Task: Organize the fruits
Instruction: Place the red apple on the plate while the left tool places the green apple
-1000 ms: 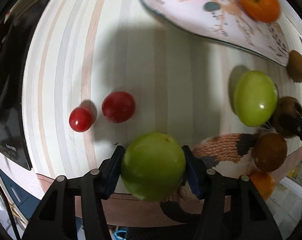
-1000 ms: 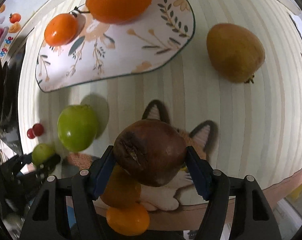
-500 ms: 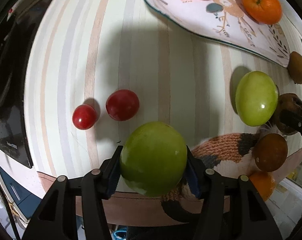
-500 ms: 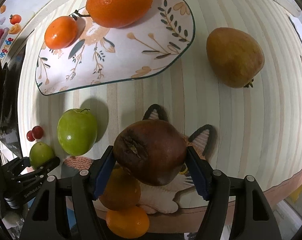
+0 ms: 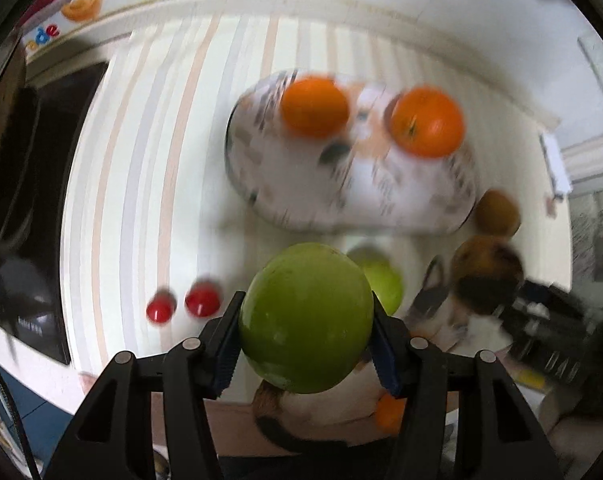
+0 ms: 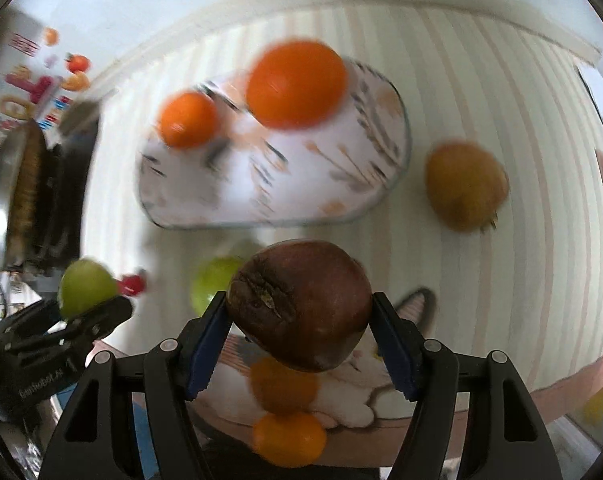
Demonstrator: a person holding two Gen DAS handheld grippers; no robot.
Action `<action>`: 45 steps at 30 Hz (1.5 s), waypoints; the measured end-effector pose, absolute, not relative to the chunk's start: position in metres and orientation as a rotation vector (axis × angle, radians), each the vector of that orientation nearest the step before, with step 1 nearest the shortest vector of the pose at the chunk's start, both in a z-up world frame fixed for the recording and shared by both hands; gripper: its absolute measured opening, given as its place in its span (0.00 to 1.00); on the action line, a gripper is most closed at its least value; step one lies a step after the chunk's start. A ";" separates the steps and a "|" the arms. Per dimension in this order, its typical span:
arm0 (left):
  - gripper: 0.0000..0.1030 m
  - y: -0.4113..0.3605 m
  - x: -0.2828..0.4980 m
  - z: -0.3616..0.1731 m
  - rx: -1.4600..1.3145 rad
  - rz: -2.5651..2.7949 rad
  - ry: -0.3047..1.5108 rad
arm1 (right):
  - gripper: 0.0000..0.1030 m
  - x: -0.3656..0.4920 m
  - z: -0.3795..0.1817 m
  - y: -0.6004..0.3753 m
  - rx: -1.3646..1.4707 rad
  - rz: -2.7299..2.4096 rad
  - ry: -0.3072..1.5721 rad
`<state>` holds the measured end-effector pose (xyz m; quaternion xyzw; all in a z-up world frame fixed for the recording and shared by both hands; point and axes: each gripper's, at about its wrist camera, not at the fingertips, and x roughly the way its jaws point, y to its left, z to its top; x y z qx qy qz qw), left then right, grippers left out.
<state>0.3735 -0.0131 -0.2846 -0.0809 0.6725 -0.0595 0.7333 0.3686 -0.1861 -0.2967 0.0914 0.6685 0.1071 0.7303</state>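
My left gripper (image 5: 306, 320) is shut on a green apple (image 5: 305, 318) and holds it above the table. My right gripper (image 6: 299, 312) is shut on a dark brown fruit (image 6: 299, 304), also lifted. A floral plate (image 5: 353, 188) lies ahead with two oranges (image 5: 315, 106) (image 5: 427, 120) on it; it also shows in the right wrist view (image 6: 269, 184). A second green apple (image 6: 213, 284) sits on the table below the plate. The left gripper with its apple (image 6: 86, 292) shows at the left of the right wrist view.
Two small red fruits (image 5: 201, 300) (image 5: 158, 311) lie at the left. A yellow-brown fruit (image 6: 465, 186) lies right of the plate. Orange fruits (image 6: 287, 436) sit on a cat-pattern mat (image 6: 353, 392) near the front edge. A dark appliance (image 5: 21, 184) stands at the left.
Both grippers have lifted and pulled back with their fruits. The plate now shows farther ahead, and both views are blurred by motion.
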 end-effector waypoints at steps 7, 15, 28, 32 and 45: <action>0.52 -0.001 0.430 -0.305 -0.288 -0.126 1.544 | 0.70 0.404 -0.295 -0.153 0.211 0.295 1.435; 0.52 0.009 0.460 -0.338 -0.395 -0.101 1.646 | 0.70 0.432 -0.333 -0.127 0.206 0.320 1.452; 0.57 0.004 0.464 -0.345 -0.310 -0.049 1.672 | 0.74 0.444 -0.346 -0.120 0.202 0.376 1.481; 0.74 0.002 0.464 -0.333 -0.294 -0.064 1.639 | 0.86 0.447 -0.338 -0.119 0.194 0.385 1.483; 0.75 0.010 0.423 -0.274 -0.169 0.009 1.491 | 0.93 0.430 -0.307 -0.155 0.148 0.226 1.504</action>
